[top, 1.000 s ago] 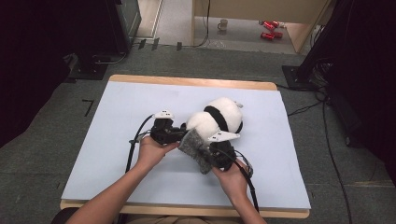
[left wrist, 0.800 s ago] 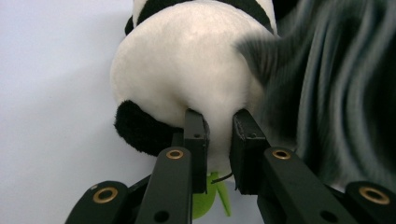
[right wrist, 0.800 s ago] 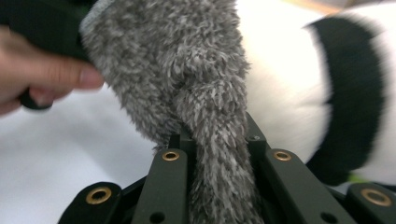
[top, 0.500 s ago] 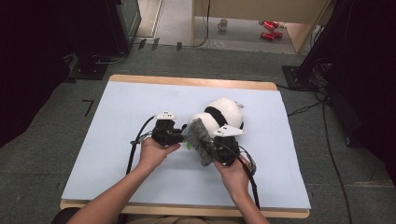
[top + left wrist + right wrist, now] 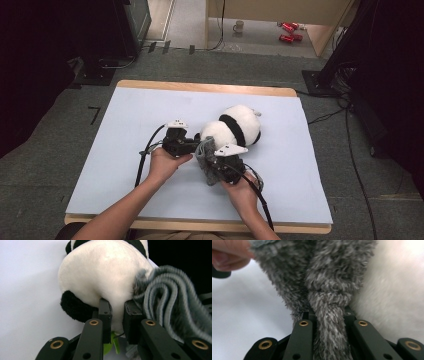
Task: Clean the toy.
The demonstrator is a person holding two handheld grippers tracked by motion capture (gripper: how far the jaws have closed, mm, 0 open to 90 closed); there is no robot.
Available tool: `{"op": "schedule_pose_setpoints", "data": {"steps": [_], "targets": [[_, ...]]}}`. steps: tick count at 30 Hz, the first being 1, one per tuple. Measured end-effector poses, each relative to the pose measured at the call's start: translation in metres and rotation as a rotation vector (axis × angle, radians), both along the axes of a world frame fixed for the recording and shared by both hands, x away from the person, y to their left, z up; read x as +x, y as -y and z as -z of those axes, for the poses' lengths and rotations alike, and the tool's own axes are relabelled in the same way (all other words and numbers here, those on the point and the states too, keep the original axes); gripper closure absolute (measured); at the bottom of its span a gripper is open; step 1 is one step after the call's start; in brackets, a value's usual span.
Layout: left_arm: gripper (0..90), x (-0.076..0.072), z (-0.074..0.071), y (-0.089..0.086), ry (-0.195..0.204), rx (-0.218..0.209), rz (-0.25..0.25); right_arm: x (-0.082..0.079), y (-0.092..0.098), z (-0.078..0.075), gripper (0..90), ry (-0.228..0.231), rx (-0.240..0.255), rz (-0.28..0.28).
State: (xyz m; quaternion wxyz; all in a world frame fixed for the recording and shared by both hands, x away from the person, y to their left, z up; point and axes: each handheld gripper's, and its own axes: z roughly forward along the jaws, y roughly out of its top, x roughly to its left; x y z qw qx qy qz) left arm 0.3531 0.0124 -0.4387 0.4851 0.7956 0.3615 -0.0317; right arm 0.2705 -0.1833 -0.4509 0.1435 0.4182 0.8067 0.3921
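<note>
- The bench (image 5: 125,165), covered in a pale blue sheet, takes up the middle of the high view, with the person's forearms entering from the bottom edge.
- Left of centre in the high view, the left gripper (image 5: 192,146) lies low over the bench in the person's left hand (image 5: 164,165). In the left gripper view its jaws are nearly together and pinch the white rear of the plush panda (image 5: 100,282).
- A scrap of green (image 5: 110,346) shows low between those jaws in the left gripper view; what it is cannot be told.
- The plush panda (image 5: 235,130) lies on its side just right of centre in the high view, its black band across the body.
- A fuzzy grey cloth (image 5: 206,159) sits against the panda's near end, between the two grippers.
- Lower right of centre, the right gripper (image 5: 216,169) is clamped on that grey cloth; in the right gripper view a knotted strand (image 5: 328,322) runs down between its closed jaws, with white plush at the frame's right.
</note>
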Motion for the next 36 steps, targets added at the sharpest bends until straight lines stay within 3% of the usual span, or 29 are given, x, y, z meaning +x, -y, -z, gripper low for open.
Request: {"op": "schedule_pose_setpoints", "data": {"steps": [9, 15, 17, 21, 27, 36], "targets": [[79.3, 0.002, -0.002, -0.003, 0.003, -0.013, -0.001, 0.003, -0.003, 0.013, 78.0, -0.045, -0.047, -0.024], [79.1, 0.004, -0.003, -0.007, 0.019, -0.007, 0.006, 0.004, -0.003, 0.013, 78.0, -0.077, -0.039, -0.039], [79.0, 0.006, -0.004, -0.010, 0.021, -0.012, 0.002, 0.004, -0.003, 0.008, 78.0, -0.088, -0.026, -0.051], [78.9, 0.012, -0.005, -0.018, 0.029, 0.001, 0.005, 0.003, 0.001, -0.008, 78.0, -0.064, 0.005, -0.059], [78.8, 0.019, -0.006, -0.029, 0.030, 0.014, 0.007, 0.004, 0.016, -0.028, 77.9, -0.029, 0.064, -0.023], [78.7, 0.032, -0.005, -0.053, 0.015, 0.016, 0.031, 0.015, 0.041, -0.041, 77.0, -0.018, 0.092, 0.033]]}}
